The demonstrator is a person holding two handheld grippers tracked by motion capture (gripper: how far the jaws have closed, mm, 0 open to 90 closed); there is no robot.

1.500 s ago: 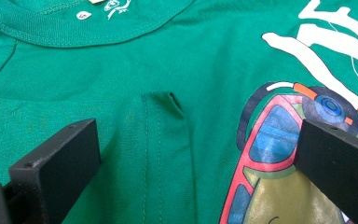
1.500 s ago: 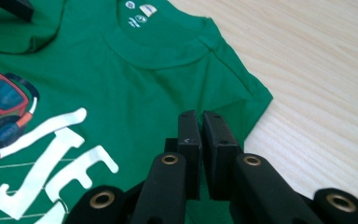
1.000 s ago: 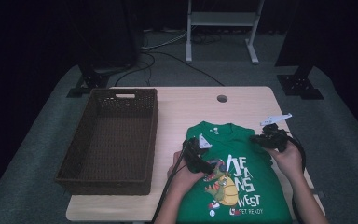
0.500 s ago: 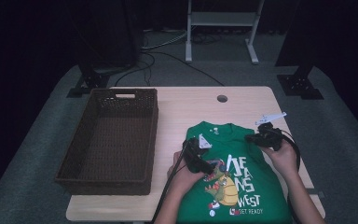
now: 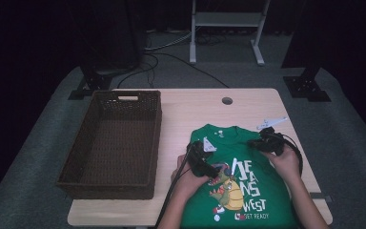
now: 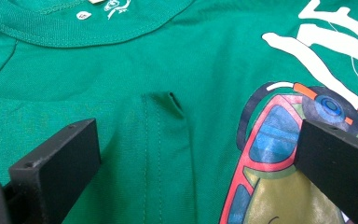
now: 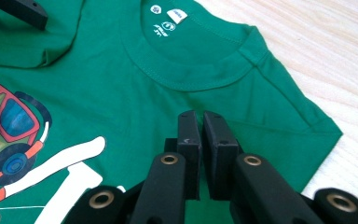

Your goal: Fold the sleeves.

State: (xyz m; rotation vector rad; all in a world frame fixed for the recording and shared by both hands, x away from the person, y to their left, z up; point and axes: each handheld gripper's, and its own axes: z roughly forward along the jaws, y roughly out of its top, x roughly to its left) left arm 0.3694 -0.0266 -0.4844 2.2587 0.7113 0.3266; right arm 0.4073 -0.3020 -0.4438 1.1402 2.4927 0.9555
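Observation:
A green T-shirt (image 5: 238,191) with a cartoon print lies flat, front up, at the near right of the table, collar (image 7: 191,77) away from the person. My left gripper (image 5: 205,162) hovers over the shirt's left chest, open wide, one jaw over the folded-in sleeve (image 6: 121,140) and the other over the printed sunglasses (image 6: 270,135). My right gripper (image 5: 253,143) points left above the right shoulder (image 7: 279,107). The right gripper (image 7: 200,116) has its jaws almost together; they have just been opening by a sliver, and no cloth shows between them.
A dark brown wicker basket (image 5: 155,143) stands on the left half of the light wooden table (image 5: 195,107). A round cable hole (image 5: 227,100) sits near the far edge. Cables and stand feet lie on the floor behind.
My right gripper has edged a little to the left over the shirt's shoulder. The left gripper and the shirt have kept still.

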